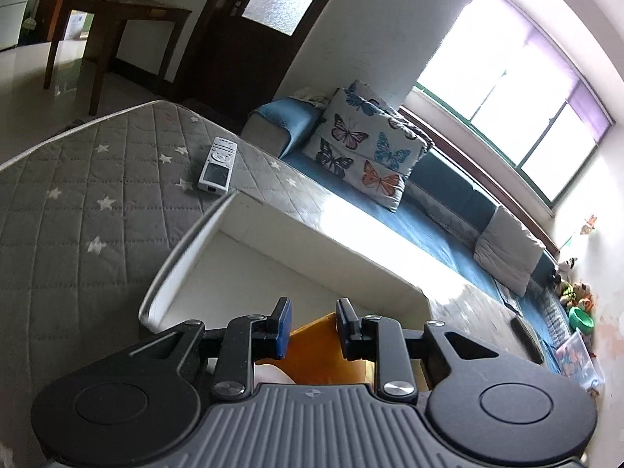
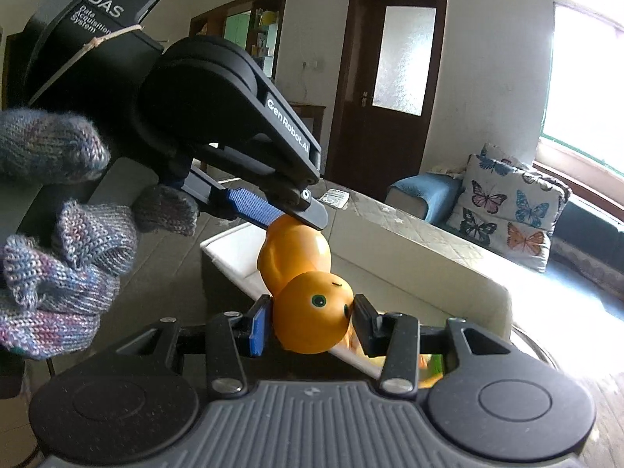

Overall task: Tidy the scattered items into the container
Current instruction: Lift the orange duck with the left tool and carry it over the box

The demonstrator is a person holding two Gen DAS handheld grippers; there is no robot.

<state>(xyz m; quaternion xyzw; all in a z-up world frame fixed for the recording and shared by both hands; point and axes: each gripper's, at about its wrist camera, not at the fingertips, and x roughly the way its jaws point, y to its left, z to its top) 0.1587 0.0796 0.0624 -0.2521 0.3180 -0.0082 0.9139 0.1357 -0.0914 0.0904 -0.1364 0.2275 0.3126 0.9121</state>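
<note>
Orange toy duck (image 2: pixel 302 292) over the white bin (image 1: pixel 273 257), right gripper (image 2: pixel 310 318) clamped on its head, left gripper (image 2: pixel 280 214) pinching its body, remote (image 1: pixel 217 164) on the grey mattress (image 1: pixel 78 195).

We've got our right gripper (image 2: pixel 310 321) clamped shut, left gripper (image 2: pixel 280 210) pinching down from 11 o'clock, gloved hand (image 2: pixel 58 241) behind.

I am seeing the container (image 1: pixel 249 234) sitting on the quilted mattress (image 1: pixel 78 195), with the remote control (image 1: pixel 217 164) lying beyond its far left corner. The 2 grippers are meeting above the container: the right gripper (image 2: pixel 310 321) is holding the toy duck (image 2: pixel 304 280) by the head, the left gripper (image 2: pixel 273 210) touching its body from above. The butterfly cushion (image 1: pixel 362 148) is leaning on the sofa (image 1: pixel 448 234) behind the mattress.
</note>
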